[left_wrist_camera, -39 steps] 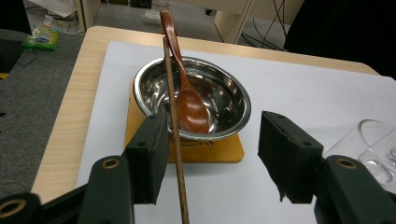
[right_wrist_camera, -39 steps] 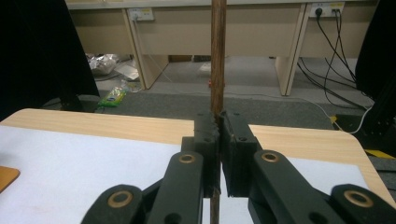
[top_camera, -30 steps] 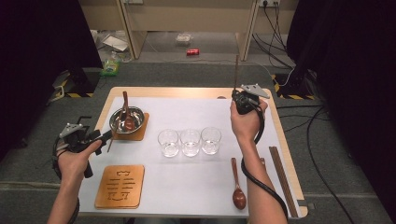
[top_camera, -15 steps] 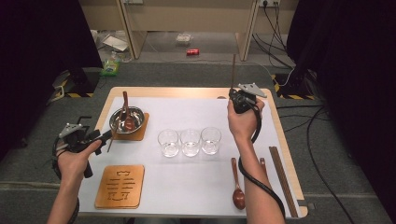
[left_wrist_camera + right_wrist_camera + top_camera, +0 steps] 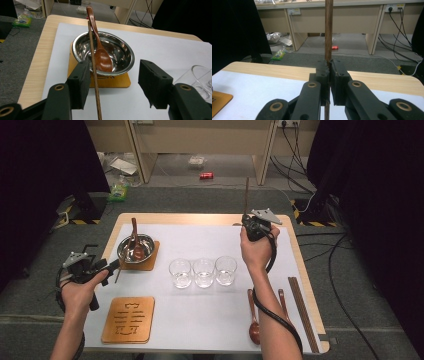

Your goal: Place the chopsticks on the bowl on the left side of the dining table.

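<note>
Chopstick (image 5: 328, 30) stands upright, pinched between our right gripper's (image 5: 329, 67) pressed jaws above the table's (image 5: 210, 219) far edge, near one o'clock. A second chopstick (image 5: 94, 75) leans on the steel bowl (image 5: 117, 51) at ten o'clock, touching one pad of our left gripper (image 5: 113, 75), whose jaws are spread; a wooden spoon (image 5: 101, 56) lies in that bowl

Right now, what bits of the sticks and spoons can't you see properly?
- Right gripper view: the chopstick is cut off by the top edge.
- Left gripper view: the other chopstick leaves the bottom edge.
- High view: the table spoon is partly hidden by the person's forearm.
</note>
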Demonstrator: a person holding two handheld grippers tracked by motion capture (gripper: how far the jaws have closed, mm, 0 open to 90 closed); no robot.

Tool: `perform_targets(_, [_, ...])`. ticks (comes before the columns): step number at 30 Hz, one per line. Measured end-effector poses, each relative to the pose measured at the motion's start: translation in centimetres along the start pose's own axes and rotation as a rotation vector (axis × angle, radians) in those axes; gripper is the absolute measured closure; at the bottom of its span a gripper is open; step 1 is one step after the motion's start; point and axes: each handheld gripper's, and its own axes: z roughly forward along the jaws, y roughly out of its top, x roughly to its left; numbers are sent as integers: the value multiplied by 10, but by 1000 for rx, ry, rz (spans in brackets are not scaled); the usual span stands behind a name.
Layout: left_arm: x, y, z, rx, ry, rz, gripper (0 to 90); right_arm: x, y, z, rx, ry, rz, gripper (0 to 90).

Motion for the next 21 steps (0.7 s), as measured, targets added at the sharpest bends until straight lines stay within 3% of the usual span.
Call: perform_targets(21, [0, 0, 0, 0, 0, -1, 422, 11, 1, 4, -18, 18, -3, 857])
